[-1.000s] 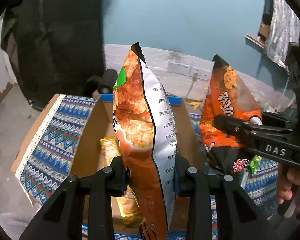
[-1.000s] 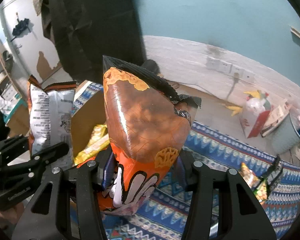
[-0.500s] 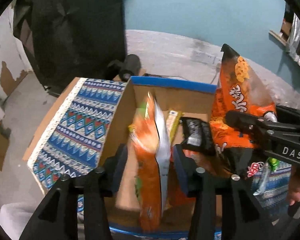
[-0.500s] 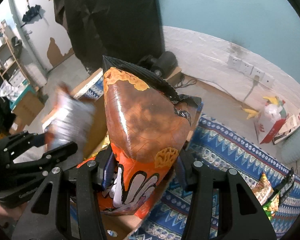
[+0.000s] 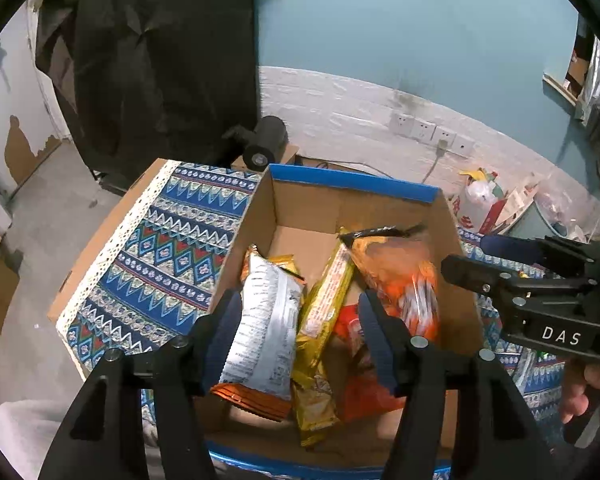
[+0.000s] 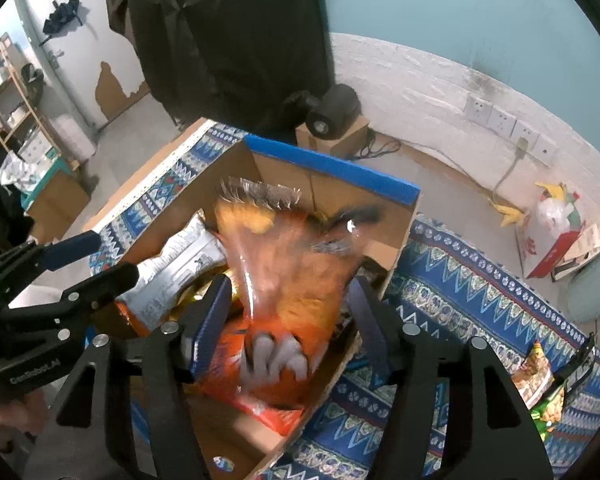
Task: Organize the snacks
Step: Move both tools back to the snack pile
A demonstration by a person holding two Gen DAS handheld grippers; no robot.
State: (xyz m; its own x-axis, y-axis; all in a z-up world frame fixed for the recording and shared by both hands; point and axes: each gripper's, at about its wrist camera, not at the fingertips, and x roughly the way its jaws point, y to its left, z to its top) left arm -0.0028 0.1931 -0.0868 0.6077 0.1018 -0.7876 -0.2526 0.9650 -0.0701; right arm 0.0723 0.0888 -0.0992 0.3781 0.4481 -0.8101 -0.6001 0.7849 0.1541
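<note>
An open cardboard box (image 5: pixel 352 182) with a blue rim stands on the patterned cloth. In it lies the silver-backed orange chip bag (image 5: pixel 264 328), just below my left gripper (image 5: pixel 300 336), whose jaws are opening and press on nothing. A second orange snack bag (image 6: pixel 292 280) shows blurred, dropping into the box (image 6: pixel 328 164) between the fingers of my right gripper (image 6: pixel 288 320); those jaws are opening and stand clear of it. Yellow packets (image 5: pixel 324 304) lie between the two bags. Each gripper shows in the other's view, the right gripper (image 5: pixel 466 254) over the box's right wall, the left gripper (image 6: pixel 112 258) over its left.
A blue patterned cloth (image 5: pixel 172 252) covers the table around the box. Another small snack bag (image 6: pixel 536 372) lies on the cloth at the right. A black cylindrical device (image 5: pixel 266 144) sits behind the box. A dark curtain hangs at the back left, wall sockets and floor clutter at the back right.
Both grippers came over the box and opened. The silver-backed bag dropped from the left gripper into the box; the orange bag has just slipped from the right gripper and is falling in.
</note>
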